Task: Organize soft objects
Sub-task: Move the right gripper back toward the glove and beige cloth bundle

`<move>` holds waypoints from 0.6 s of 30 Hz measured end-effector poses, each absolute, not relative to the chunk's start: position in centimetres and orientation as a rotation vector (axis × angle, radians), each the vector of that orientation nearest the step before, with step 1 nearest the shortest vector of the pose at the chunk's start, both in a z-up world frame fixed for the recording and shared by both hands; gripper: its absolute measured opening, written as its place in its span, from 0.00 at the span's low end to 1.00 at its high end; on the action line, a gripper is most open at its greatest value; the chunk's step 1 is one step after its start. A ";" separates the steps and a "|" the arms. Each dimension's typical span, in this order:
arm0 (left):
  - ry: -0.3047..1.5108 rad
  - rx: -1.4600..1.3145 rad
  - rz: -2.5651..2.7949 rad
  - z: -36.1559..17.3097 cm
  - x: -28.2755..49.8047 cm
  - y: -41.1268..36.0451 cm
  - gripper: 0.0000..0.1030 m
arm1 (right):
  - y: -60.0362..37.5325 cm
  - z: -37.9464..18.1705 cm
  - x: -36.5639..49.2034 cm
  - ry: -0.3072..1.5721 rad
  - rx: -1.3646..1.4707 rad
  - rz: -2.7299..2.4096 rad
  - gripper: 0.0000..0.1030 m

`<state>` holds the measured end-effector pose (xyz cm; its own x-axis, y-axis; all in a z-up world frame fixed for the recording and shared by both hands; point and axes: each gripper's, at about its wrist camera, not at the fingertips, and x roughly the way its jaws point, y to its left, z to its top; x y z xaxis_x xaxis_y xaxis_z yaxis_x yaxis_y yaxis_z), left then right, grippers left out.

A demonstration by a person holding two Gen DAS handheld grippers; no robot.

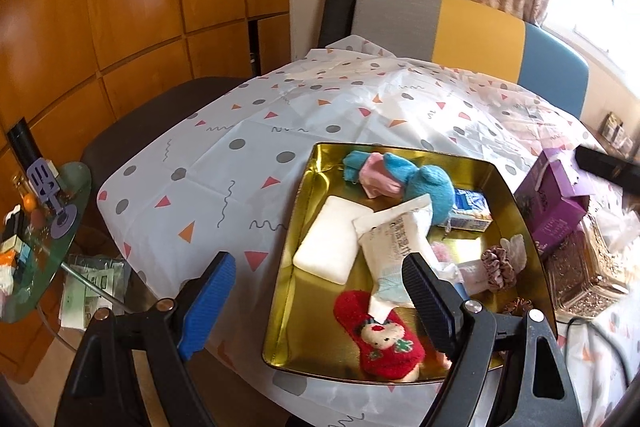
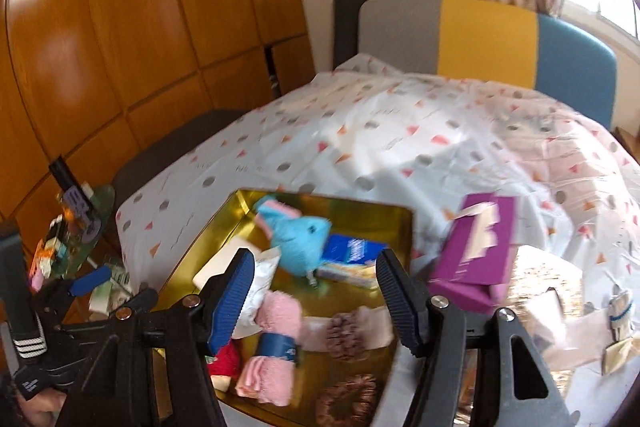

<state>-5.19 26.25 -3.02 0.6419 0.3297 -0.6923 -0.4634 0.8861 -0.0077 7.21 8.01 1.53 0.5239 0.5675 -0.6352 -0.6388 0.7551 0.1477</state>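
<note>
Gold metal tray (image 1: 316,163) on a table draped in a white cloth (image 1: 224,163) with dots and triangles, filled with soft things: blue plush toy (image 1: 424,187) at the far end, white sponge-like pad (image 1: 326,241) to its left, white tissue packet (image 1: 394,237) mid-tray, red fuzzy sock (image 1: 380,337) with a small animal face nearest the camera, pink rolled towel (image 2: 276,311) with a blue band, mauve scrunchie (image 1: 498,265) on the right. Purple box (image 2: 472,259) just outside the tray's right edge. Left gripper (image 1: 320,279) above the tray's near left edge, jaws apart, nothing between them. Right gripper (image 2: 316,279) over the tray, jaws apart, empty; view blurred.
</note>
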 end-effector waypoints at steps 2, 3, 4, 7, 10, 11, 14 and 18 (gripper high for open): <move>0.748 -0.178 0.445 -2.9 -5.0 25.8 0.83 | 6.0 2.5 7.5 0.696 -0.084 0.696 0.62; 0.747 -0.172 0.441 -2.9 -4.9 25.6 0.83 | 5.0 3.0 7.7 0.683 -0.070 0.681 0.62; 0.746 -0.165 0.435 -2.8 -4.8 25.4 0.83 | 4.0 3.4 7.9 0.671 -0.056 0.664 0.62; 0.743 -0.149 0.420 -2.6 -4.5 24.6 0.83 | 0.4 4.6 8.8 0.644 -0.010 0.600 0.62; 0.749 -0.134 0.409 -2.6 -4.2 24.1 0.83 | -3.6 5.4 9.6 0.621 0.027 0.518 0.62; 0.750 -0.130 0.404 -2.6 -4.1 23.9 0.83 | -5.0 5.6 9.9 0.616 0.037 0.485 0.62; 0.752 -0.117 0.389 -2.5 -3.8 23.2 0.83 | -9.0 5.9 10.7 0.608 0.065 0.392 0.62; 0.748 -0.099 0.372 -2.2 -3.4 22.4 0.83 | -14.6 5.4 12.0 0.618 0.105 0.249 0.62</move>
<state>-3.42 22.40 -2.21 0.6715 0.2947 -0.6799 -0.3643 0.9303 0.0434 11.97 -14.62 5.41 0.7862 0.2618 -0.5598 -0.1994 0.9648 0.1712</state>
